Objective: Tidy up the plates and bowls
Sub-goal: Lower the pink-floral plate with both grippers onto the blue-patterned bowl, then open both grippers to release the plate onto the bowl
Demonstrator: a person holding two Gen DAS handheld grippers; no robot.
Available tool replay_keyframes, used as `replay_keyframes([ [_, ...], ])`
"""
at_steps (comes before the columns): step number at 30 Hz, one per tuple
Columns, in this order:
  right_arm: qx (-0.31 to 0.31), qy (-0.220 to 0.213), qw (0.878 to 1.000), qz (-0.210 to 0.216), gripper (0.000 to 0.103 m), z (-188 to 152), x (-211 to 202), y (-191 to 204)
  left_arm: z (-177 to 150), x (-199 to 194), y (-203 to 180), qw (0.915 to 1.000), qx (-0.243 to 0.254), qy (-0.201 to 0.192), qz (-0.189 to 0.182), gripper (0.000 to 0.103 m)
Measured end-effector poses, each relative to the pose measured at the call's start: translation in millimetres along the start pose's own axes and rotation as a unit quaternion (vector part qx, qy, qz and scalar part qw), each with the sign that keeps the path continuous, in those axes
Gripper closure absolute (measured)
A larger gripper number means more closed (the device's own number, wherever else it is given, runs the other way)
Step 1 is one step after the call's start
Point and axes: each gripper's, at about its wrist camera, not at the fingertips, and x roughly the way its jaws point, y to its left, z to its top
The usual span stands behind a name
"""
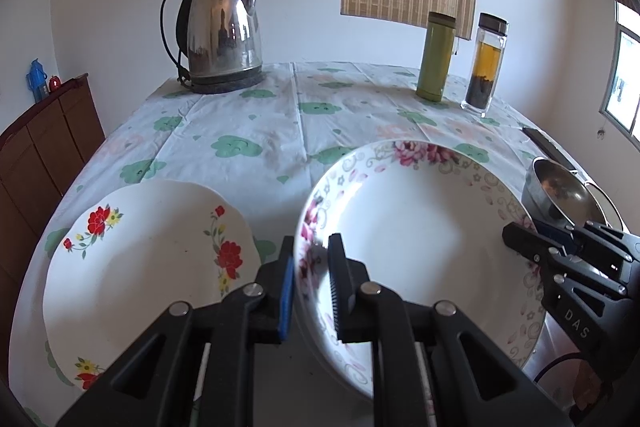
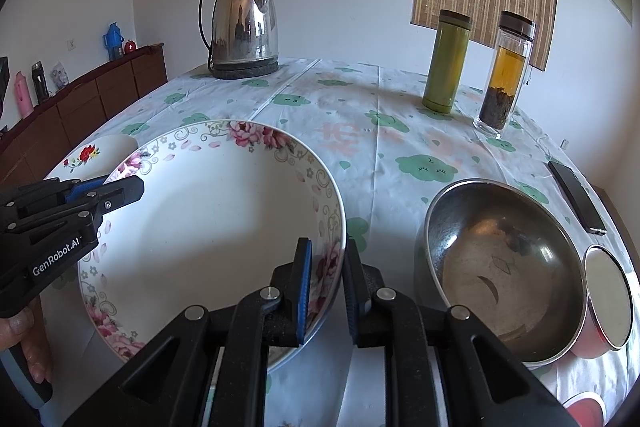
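Both grippers are pinching the pink-flowered plate (image 2: 208, 227) by opposite edges: the left gripper (image 1: 312, 283) is clamping its left rim, and the right gripper (image 2: 326, 287) is clamping its right rim, so the dish is sitting between them over the bench (image 1: 248, 115), tilted toward the cameras (whether it is lifted clear of the cloth I cannot tell). The sorting seems to be only getting under way, since nothing is stacked yet: the red-flowered plate (image 1: 148, 267) is lying alone just beside the held one on the left, and the steel bowl (image 2: 504, 267) is standing apart on the right. What is left, I judge, is setting the held plate on the red-flowered one and gathering the bowls together. The left wrist view is showing most of the red-flowered plate, which the right view is catching only as a sliver behind the pink rim. The right view alone is showing the full steel bowl, a smaller red-sided bowl (image 2: 608, 301) touching it, a dark phone (image 2: 576, 197) near the bench edge, and fingers (image 2: 36, 351) wrapped around the left gripper's handle.
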Motion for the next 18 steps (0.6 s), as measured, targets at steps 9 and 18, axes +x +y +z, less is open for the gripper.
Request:
replay_keyframes([
  [9,0.0,0.0,1.0,0.0,0.086,0.0,0.1,0.1,-0.2,-0.4,0.1,1.0,0.0,0.0,0.0,0.091],
  [18,0.001,0.0,1.0,0.0,0.086,-0.1,0.2,0.0,-0.4,0.1,-0.9,1.0,0.0,0.0,0.003,0.091],
])
